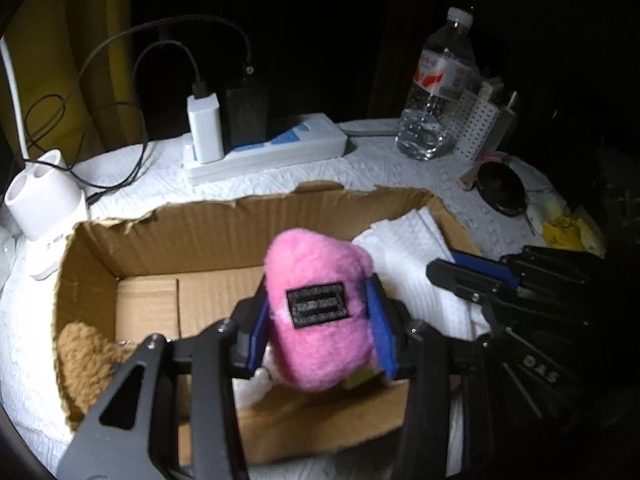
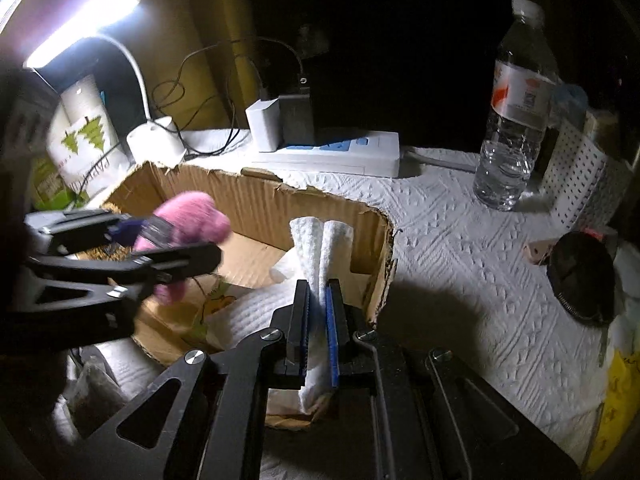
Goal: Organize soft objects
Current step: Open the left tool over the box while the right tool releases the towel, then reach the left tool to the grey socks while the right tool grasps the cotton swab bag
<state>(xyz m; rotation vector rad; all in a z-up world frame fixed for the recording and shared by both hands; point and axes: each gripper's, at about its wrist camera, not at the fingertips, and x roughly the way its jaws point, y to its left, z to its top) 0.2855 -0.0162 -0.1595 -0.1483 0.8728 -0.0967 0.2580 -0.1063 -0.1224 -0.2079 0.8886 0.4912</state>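
A: While the cardboard box (image 1: 208, 236) is being filled, what is already stowed?

B: A tan plush (image 1: 86, 360) is seen inside.

A: What is left?

B: The pink plush (image 1: 320, 308), clamped by the left gripper (image 1: 320, 320), and the white cloth (image 2: 320, 252), pinched by the right gripper (image 2: 318, 320), are held over the box.

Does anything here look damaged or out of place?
Yes: the cardboard box looks damaged. Its top rim is torn and ragged along the far wall, with no flaps. Nothing looks spilled; the water bottle stands upright.
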